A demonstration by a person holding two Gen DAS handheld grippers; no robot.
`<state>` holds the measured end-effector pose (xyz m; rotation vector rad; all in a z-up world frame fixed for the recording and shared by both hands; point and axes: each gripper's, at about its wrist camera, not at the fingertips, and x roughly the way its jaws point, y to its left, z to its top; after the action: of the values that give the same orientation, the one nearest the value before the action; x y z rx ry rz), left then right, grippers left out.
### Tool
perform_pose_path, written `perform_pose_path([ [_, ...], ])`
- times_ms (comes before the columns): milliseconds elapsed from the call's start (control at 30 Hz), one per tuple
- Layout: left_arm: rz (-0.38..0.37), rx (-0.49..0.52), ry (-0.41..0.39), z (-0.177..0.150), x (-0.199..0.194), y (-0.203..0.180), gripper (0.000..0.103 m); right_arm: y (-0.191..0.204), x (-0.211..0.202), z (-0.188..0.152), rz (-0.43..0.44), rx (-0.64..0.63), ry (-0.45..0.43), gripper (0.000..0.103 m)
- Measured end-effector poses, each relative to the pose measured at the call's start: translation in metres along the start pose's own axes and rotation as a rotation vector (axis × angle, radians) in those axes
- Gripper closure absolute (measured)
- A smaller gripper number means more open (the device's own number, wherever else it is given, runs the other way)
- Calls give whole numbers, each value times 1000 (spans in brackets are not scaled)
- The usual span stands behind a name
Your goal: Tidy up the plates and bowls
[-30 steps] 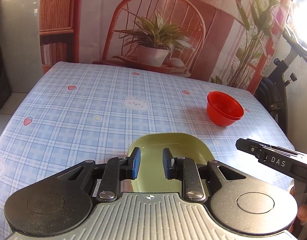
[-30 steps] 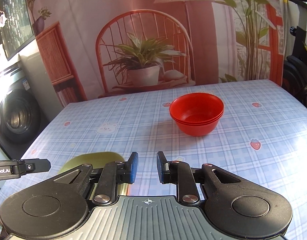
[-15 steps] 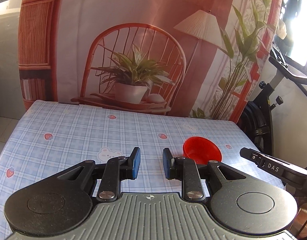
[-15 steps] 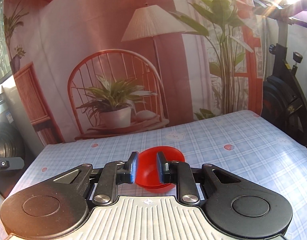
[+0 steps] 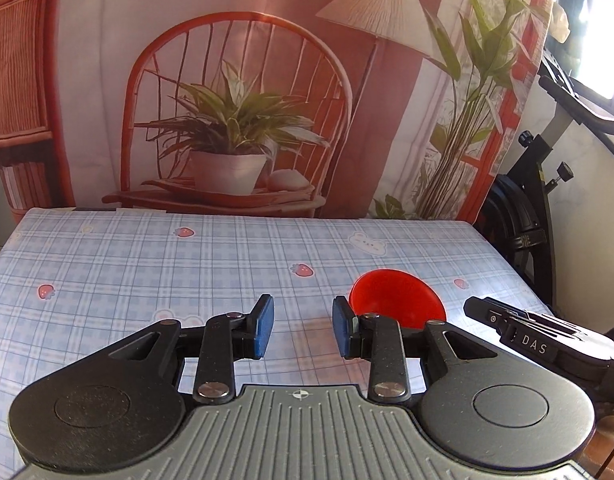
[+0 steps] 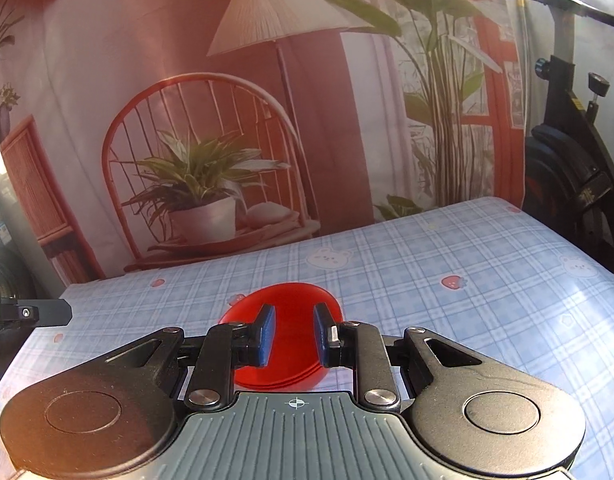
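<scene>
A stack of red bowls (image 5: 399, 300) stands on the checked tablecloth (image 5: 147, 264), right of and beyond my left gripper (image 5: 303, 330). That gripper's jaws are opening, and only cloth shows between the blue pads. In the right wrist view the red bowls (image 6: 295, 300) sit directly beyond my right gripper (image 6: 293, 332). Its pads stand a narrow gap apart and hold nothing. The right gripper's black body (image 5: 539, 340) juts in at the right of the left wrist view. No plate is in view.
A printed backdrop of a chair, plant and lamp (image 5: 235, 120) hangs at the table's far edge. An exercise bike (image 6: 567, 168) stands off the table's right side, and a washing machine (image 6: 3, 280) off its left. The tip of the left gripper (image 6: 27, 312) shows at the left.
The green plate under the left gripper has dropped out of view. Both cameras now look further across the table, with the red bowls low behind the fingers. The left jaws have widened.
</scene>
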<state>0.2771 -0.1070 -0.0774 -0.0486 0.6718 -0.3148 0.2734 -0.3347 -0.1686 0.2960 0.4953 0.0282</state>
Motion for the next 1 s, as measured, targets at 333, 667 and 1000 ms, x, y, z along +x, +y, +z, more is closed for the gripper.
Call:
perform_pose_path([
  [333, -63, 41, 98, 12, 87, -28, 67, -32, 48, -15, -16, 91, 69, 82],
  [667, -84, 44, 228, -3, 156, -41, 63, -29, 68, -28, 17, 152, 96, 79],
  [1000, -107, 4, 247, -11, 169, -32, 89, -25, 62, -28, 25, 167, 95, 85],
])
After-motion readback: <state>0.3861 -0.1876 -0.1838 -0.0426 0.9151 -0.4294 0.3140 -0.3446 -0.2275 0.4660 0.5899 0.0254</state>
